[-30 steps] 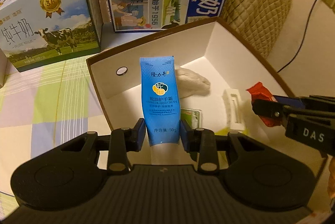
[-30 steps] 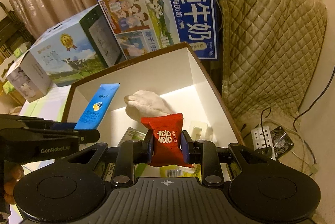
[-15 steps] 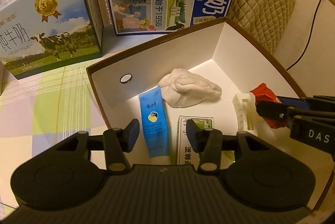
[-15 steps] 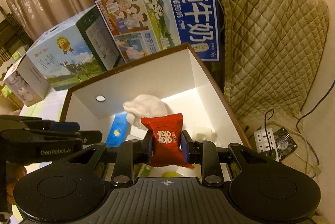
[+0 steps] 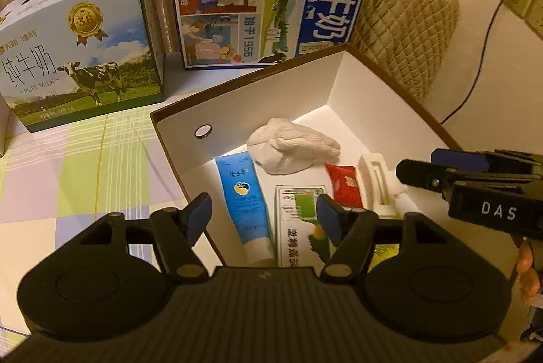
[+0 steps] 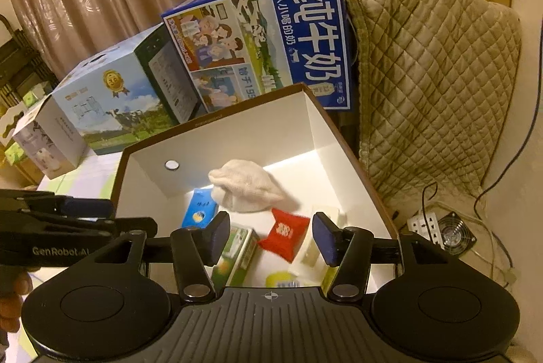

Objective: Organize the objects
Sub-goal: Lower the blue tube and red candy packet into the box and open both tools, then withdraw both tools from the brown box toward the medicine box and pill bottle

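Two tongs hang over one open box (image 5: 244,98), and both have just been spreading their jaws with nothing gripped. Below the left tongs (image 5: 264,220) lies one blue tube (image 5: 242,193) on the box floor, with one green-and-white packet (image 5: 298,220) beside it. Under the right tongs (image 6: 269,239) sits one red sachet (image 6: 285,234), loose and blurred. One white cloth (image 5: 292,145) is bunched farther ahead, and one white plastic clip (image 5: 376,183) lies to the right. Beyond the box stand two milk cartons (image 5: 271,3) on the checked tablecloth (image 5: 74,166).
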### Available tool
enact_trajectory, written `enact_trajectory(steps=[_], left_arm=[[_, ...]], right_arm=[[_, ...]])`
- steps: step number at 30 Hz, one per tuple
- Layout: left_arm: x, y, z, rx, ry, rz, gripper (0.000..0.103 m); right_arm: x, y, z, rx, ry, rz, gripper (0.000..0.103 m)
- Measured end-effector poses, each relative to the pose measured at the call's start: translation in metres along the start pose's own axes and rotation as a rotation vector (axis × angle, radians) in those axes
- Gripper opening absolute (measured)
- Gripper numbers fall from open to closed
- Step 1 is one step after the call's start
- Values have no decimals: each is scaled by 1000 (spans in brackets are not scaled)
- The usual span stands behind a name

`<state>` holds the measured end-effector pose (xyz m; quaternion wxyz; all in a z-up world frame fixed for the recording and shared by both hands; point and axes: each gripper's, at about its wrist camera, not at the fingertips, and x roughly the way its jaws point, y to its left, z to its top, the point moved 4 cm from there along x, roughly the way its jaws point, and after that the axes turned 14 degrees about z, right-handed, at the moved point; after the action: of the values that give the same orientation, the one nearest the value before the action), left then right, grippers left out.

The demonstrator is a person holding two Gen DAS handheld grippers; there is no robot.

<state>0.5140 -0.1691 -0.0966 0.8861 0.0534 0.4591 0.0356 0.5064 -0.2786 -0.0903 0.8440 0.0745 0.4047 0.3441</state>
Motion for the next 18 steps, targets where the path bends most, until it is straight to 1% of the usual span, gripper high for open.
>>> enact_trajectory(steps=[2, 7, 10, 14, 18], left_arm=[[-8, 1, -2, 0, -9, -4, 71], [-30, 5, -11, -25, -22, -30, 75], [-45, 7, -19, -32, -33, -38, 80], [-63, 11, -32, -42, -35, -38, 83], [-79, 15, -47, -54, -34, -36, 84]], right_arm=[[-9, 3, -5, 6, -3, 0, 54], [-29, 14, -18, 27, -8, 9, 56], [-39, 21, -28, 36, 1, 8, 58], [-53, 32, -41, 44, -2, 2, 59], [-67, 43, -51, 52, -7, 1, 59]])
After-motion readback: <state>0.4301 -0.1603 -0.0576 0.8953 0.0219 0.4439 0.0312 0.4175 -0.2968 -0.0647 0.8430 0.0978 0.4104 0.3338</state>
